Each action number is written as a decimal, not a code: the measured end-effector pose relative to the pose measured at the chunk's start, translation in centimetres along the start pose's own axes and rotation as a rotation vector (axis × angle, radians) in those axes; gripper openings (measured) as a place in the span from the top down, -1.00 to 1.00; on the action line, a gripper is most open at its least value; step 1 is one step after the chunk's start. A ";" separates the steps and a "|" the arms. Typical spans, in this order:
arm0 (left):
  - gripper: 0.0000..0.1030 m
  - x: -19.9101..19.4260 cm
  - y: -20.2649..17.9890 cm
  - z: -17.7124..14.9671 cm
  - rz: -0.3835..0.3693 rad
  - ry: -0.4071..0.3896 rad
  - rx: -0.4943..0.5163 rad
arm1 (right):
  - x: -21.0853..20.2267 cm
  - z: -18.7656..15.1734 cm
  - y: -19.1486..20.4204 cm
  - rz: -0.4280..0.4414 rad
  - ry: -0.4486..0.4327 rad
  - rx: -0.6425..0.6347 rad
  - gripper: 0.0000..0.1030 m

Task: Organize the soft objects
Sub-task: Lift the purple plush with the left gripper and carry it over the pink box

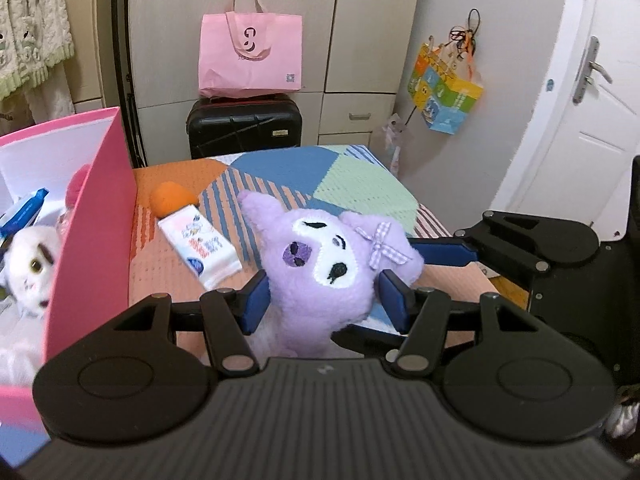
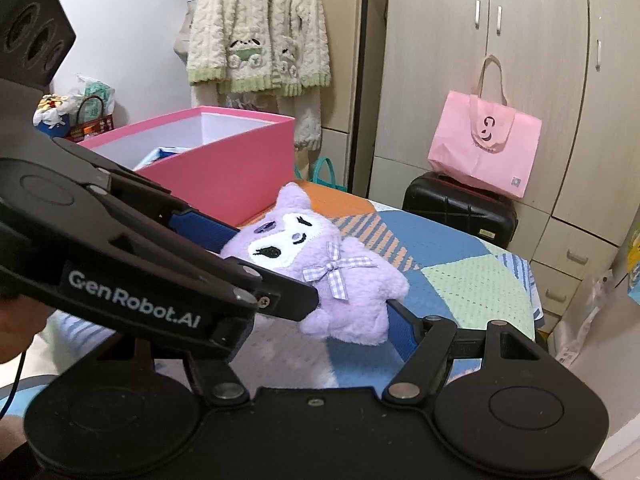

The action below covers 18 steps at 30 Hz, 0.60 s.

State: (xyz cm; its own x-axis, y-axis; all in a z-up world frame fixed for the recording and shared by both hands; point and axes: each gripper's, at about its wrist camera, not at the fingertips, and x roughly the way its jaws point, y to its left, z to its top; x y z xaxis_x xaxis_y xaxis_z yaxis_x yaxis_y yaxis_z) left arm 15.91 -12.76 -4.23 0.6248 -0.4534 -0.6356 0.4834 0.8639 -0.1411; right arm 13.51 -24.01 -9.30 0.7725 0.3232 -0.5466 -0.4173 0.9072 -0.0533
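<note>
There is one purple plush toy (image 1: 320,264), and both grippers hold it above the patchwork blanket (image 1: 352,176). The left gripper (image 1: 324,300) has its two blue pads pressed on the sides of the toy's body, so it is clamped on it. The right gripper (image 2: 316,276) takes the same toy from the other side: one blue pad lies against the head and the other under the lower part, and the fur is pushed in, so it is also closed on the toy.

One pink box (image 1: 92,216) stands on the blanket just beside the toy. One black suitcase (image 1: 245,124) stands behind the bed, with one pink bag (image 1: 250,56) on top of it.

The left wrist view shows the inside of the box, where one white plush toy (image 1: 30,268) and one blue packet (image 1: 24,210) lie. It shows also one orange soft ball (image 1: 170,198) and one white tissue pack (image 1: 200,246), touching each other on the blanket near the box wall. The right wrist view shows none of these small things, but it shows one cream fleece jacket (image 2: 260,28) hanging behind the box.
</note>
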 end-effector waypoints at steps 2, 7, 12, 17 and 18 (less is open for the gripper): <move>-0.11 -1.0 -0.2 -0.5 -0.008 0.008 0.004 | -0.9 -0.2 0.8 0.002 0.006 -0.001 -0.47; -0.11 -3.7 -0.5 -2.0 -0.010 0.011 0.021 | -2.9 -0.5 3.4 -0.018 0.007 -0.042 -0.47; -0.11 -6.1 -0.5 -3.4 -0.008 0.000 0.010 | -4.8 -0.7 5.6 -0.020 0.000 -0.059 -0.47; -0.11 -8.2 -0.2 -4.4 0.005 0.004 0.018 | -6.2 -1.0 8.1 -0.024 -0.002 -0.088 -0.47; -0.11 -8.6 -0.1 -4.5 0.011 0.006 0.026 | -6.4 -0.9 8.6 -0.025 -0.002 -0.098 -0.47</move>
State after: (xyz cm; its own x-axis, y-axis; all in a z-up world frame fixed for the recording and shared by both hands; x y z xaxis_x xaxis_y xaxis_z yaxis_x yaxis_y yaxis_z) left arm 7.77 -7.96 -2.16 0.6265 -0.4421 -0.6420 0.4920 0.8631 -0.1142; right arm 4.54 -18.55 -7.05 0.7841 0.3013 -0.5427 -0.4428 0.8842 -0.1489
